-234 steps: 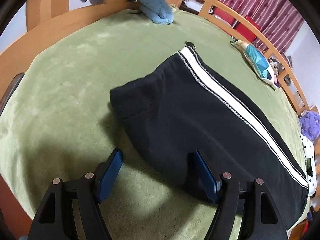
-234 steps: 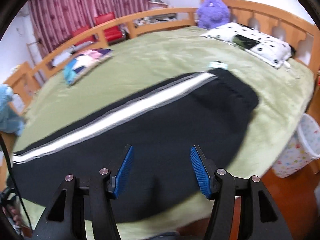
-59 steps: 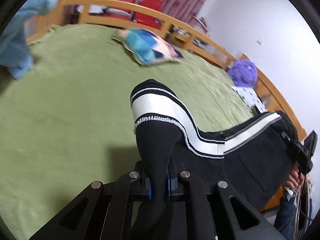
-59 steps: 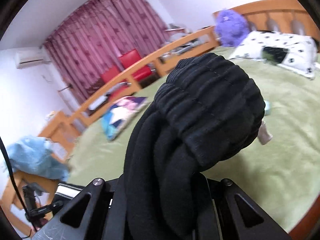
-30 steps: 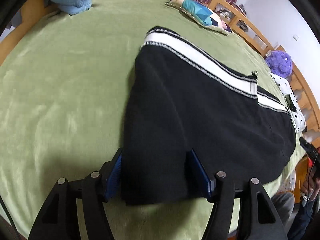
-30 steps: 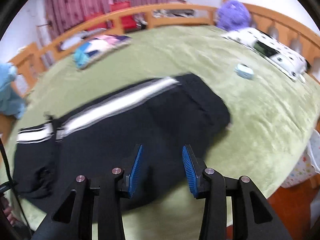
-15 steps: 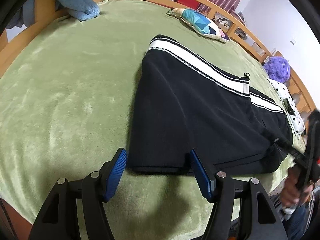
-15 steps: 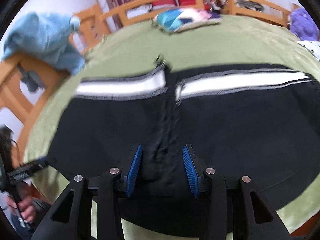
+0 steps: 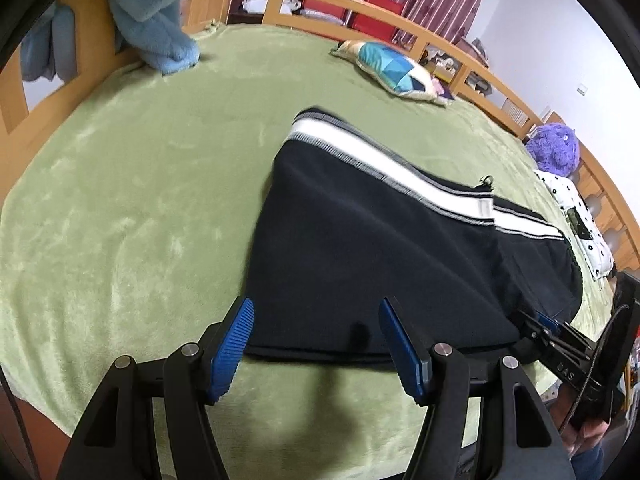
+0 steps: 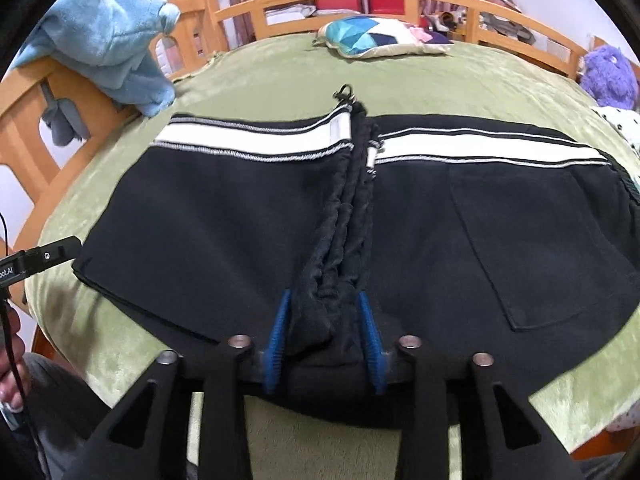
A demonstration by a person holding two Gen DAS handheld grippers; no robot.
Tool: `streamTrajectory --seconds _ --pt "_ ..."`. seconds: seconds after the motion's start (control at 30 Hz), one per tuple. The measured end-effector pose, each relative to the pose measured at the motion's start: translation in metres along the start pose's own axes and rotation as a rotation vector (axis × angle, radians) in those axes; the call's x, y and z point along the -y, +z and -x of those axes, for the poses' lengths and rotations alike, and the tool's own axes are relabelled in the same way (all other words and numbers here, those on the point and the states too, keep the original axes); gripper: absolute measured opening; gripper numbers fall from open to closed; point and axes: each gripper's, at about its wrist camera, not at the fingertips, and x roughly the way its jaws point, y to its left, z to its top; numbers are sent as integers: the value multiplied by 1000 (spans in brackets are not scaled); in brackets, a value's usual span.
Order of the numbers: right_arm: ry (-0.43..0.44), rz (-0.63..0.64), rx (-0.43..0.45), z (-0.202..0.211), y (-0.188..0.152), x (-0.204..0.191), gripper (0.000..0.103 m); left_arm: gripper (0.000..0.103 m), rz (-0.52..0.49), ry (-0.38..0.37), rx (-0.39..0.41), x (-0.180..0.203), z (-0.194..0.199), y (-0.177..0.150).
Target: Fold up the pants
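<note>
Black pants (image 9: 360, 248) with a white side stripe lie folded in half on the green bed cover (image 9: 140, 200). My left gripper (image 9: 316, 344) is open and empty, its blue pads just short of the fold's near edge. In the right wrist view the pants (image 10: 224, 216) spread across the bed with the ribbed leg cuffs (image 10: 344, 224) lying over the middle. My right gripper (image 10: 325, 334) has its blue pads on either side of the bunched cuff end, still a little apart. The right gripper also shows at the right of the left wrist view (image 9: 548, 330).
A light blue blanket (image 9: 160, 12) hangs over the wooden bed rail (image 9: 52, 92) at the far left. A patchwork cushion (image 9: 396, 68) lies at the far side, a purple plush toy (image 9: 554, 152) and a spotted pillow (image 9: 580, 216) at the right.
Both grippers let go of the pants after laying the leg half over the waist half. My right gripper then swung to the middle and has come around the cuffs. The left has lifted slightly.
</note>
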Motion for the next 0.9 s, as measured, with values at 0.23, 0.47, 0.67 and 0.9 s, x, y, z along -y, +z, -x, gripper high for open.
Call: streamTrajectory --seconds 0.23,0.47,0.67,0.9 --pt "-73 1 65 35 -2 10 49 65 -47 96 90 31 20 6" --pt "-119 -57 99 61 -3 41 49 65 -98 158 126 72 26 7" --pt "-147 -164 117 82 -4 77 49 65 -158 203 163 109 31 3" --pt "-186 -182 136 107 -14 97 49 71 -114 126 139 126 38 -1"
